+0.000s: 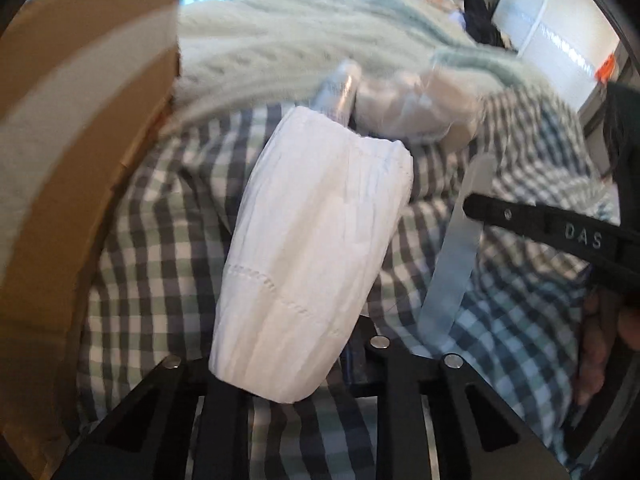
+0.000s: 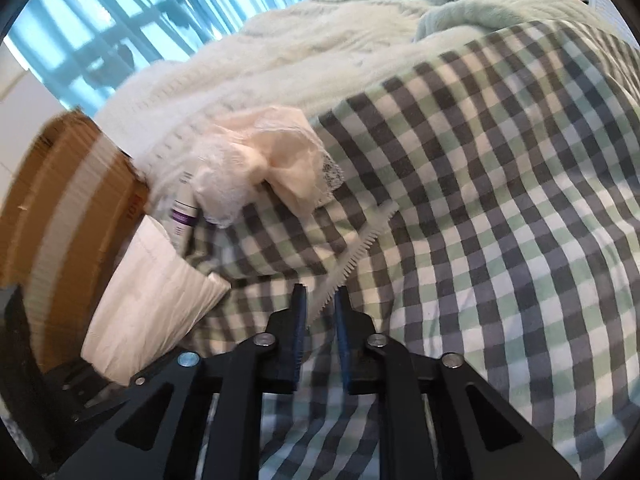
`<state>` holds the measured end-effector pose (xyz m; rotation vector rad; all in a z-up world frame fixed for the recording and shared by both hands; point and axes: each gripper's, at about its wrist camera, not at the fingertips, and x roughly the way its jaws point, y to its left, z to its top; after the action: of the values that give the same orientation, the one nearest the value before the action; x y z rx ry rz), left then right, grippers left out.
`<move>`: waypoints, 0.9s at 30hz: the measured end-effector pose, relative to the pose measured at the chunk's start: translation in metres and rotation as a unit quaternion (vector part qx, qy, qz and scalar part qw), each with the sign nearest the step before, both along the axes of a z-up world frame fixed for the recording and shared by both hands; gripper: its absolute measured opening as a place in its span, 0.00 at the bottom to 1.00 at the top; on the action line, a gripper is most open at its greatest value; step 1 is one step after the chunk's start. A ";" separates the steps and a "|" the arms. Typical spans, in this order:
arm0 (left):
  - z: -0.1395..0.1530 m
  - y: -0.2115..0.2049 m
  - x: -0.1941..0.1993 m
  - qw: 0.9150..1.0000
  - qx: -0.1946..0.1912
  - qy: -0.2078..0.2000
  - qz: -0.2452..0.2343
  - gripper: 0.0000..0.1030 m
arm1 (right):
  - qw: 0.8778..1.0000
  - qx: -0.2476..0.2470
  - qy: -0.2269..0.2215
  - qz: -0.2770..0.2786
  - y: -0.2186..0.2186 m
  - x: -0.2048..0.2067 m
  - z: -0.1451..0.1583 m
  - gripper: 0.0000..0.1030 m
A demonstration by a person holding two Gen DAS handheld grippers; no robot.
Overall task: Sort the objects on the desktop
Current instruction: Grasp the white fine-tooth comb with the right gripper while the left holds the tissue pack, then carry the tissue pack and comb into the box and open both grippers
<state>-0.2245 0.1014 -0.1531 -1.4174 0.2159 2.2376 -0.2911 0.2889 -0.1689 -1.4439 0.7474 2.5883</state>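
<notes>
My left gripper [image 1: 296,360] is shut on a white folded pad [image 1: 312,248] and holds it above the checked cover [image 1: 168,248]; its fingertips are hidden behind the pad. The pad also shows in the right wrist view [image 2: 148,300]. My right gripper [image 2: 320,300] is shut on a pale comb [image 2: 360,248], which sticks out forward over the cover; the comb shows in the left wrist view [image 1: 456,248]. A white and purple tube [image 2: 182,216] and a cream lace cloth [image 2: 264,164] lie ahead; the tube [image 1: 338,92] lies behind the pad.
A brown cardboard box [image 1: 72,152] stands at the left, close to the pad; it shows in the right wrist view [image 2: 68,208]. A pale green knitted blanket [image 2: 320,40] lies behind. The checked cover [image 2: 500,200] spreads to the right.
</notes>
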 end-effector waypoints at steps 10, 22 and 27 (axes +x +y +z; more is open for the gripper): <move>0.043 -0.017 0.021 0.997 0.072 0.037 0.008 0.11 | 0.996 -0.046 0.072 -0.009 0.000 0.034 0.035 0.05; 0.131 -0.024 0.032 0.988 0.110 0.104 0.034 0.11 | 0.989 -0.019 0.145 0.036 -0.034 0.066 0.120 0.04; 0.167 -0.065 0.018 0.983 0.111 0.129 0.072 0.11 | 0.980 -0.006 0.181 0.078 -0.066 0.064 0.164 0.03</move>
<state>-0.2061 0.0361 0.0144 -1.0559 -0.0557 2.4737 -0.2272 0.2226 -0.0050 -1.0838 0.7099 3.0173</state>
